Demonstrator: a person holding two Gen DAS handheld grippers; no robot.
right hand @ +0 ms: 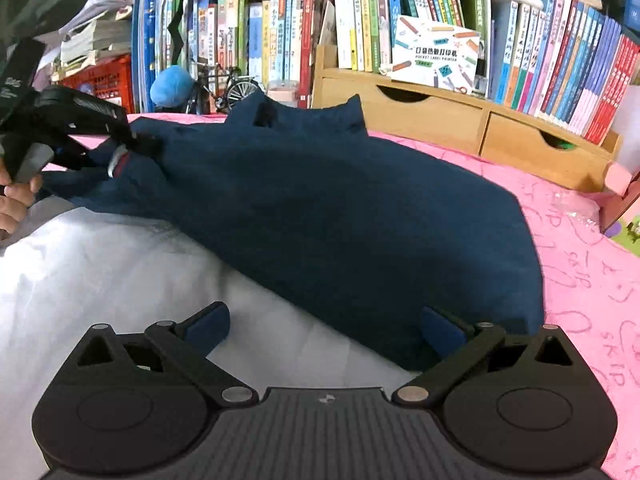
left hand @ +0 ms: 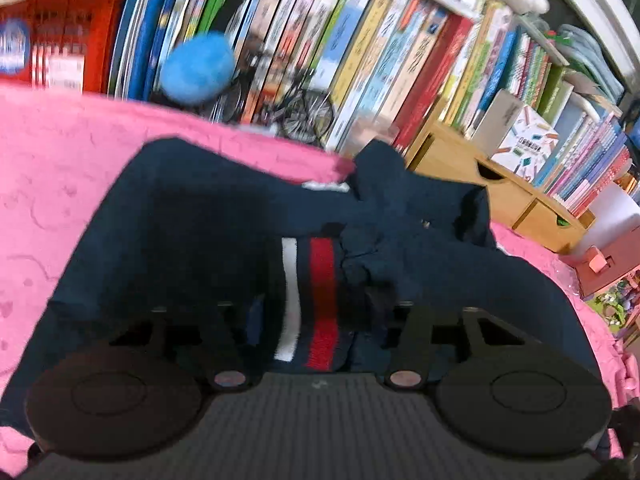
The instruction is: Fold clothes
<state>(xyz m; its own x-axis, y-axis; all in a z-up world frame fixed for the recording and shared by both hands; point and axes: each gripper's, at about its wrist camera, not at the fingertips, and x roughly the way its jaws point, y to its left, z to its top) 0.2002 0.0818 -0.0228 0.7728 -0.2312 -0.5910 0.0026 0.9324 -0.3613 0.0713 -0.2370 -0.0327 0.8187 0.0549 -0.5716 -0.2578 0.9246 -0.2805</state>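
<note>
Navy garment point(right hand: 320, 208) bunched in left tongs point(left hand: 316, 320); right tongs point(right hand: 324, 332) wide over its hem.

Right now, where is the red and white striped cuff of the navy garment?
The striped cuff is between the fingers of the left gripper, at the bottom centre of the left wrist view. In the right wrist view it is at far left, above the white cloth.

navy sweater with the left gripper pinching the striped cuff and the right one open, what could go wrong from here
1. The left gripper holds only the striped cuff of the navy sweater, so a hard pull may slip it free or drag the whole garment instead of folding it.
2. The right gripper hangs open over the sweater's edge and the white cloth; closing there could catch both layers.
</note>
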